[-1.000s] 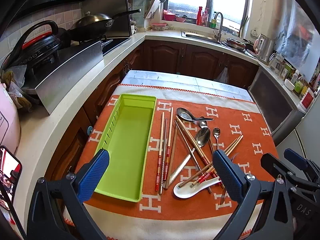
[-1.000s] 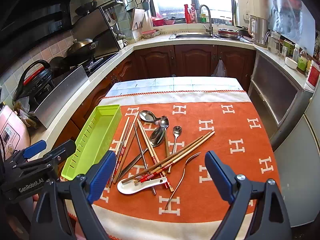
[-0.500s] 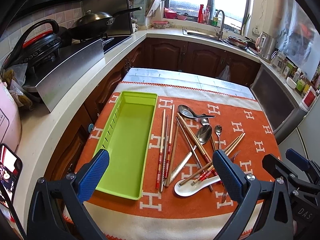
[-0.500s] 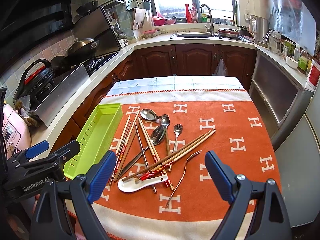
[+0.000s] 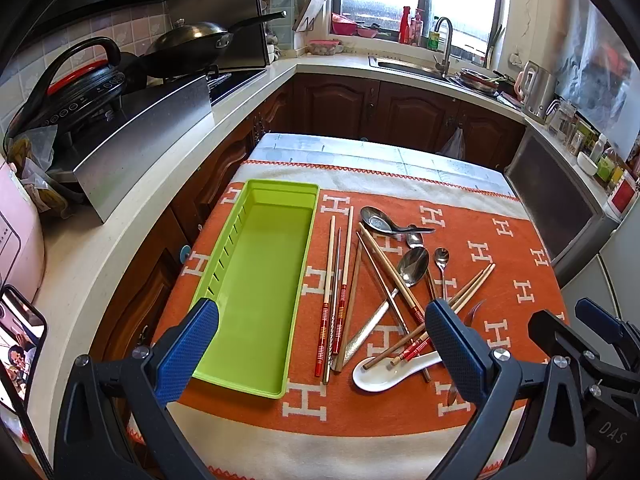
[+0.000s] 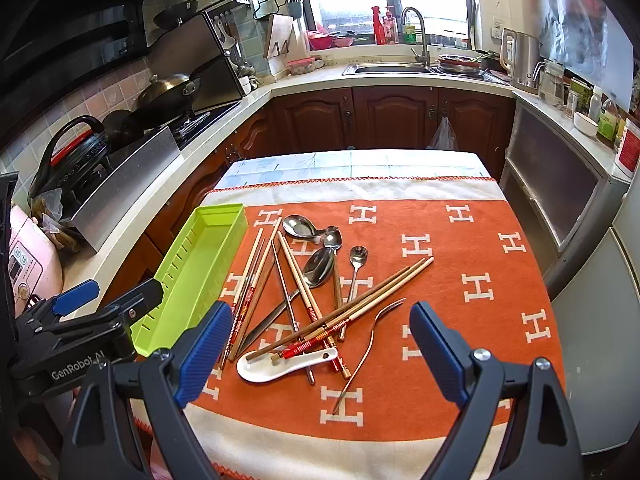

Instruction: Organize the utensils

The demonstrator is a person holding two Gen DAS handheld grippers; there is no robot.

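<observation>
An empty lime-green tray (image 5: pixel 224 264) (image 6: pixel 192 268) lies at the left of the orange cloth (image 6: pixel 460 264). Beside it lies a loose pile: several chopsticks (image 5: pixel 340 280) (image 6: pixel 256 276), steel spoons (image 5: pixel 414 266) (image 6: pixel 318 266), a white ceramic spoon (image 5: pixel 384 374) (image 6: pixel 276 366) and a thin curved fork (image 6: pixel 368 348). My left gripper (image 5: pixel 320 354) is open and empty, above the table's near edge over the tray's near end. My right gripper (image 6: pixel 320 354) is open and empty, above the near edge in front of the pile.
The table stands in a kitchen. A counter with a stove, wok (image 5: pixel 192 38) and pressure cooker (image 5: pixel 80 84) runs along the left. A sink (image 6: pixel 392 68) is at the back. A steel cabinet (image 6: pixel 560 196) and fridge stand at the right.
Both grippers have moved slightly forward toward the table, so the tray and utensils sit a little nearer in view. Both stay open and empty. Nothing on the table has moved.
</observation>
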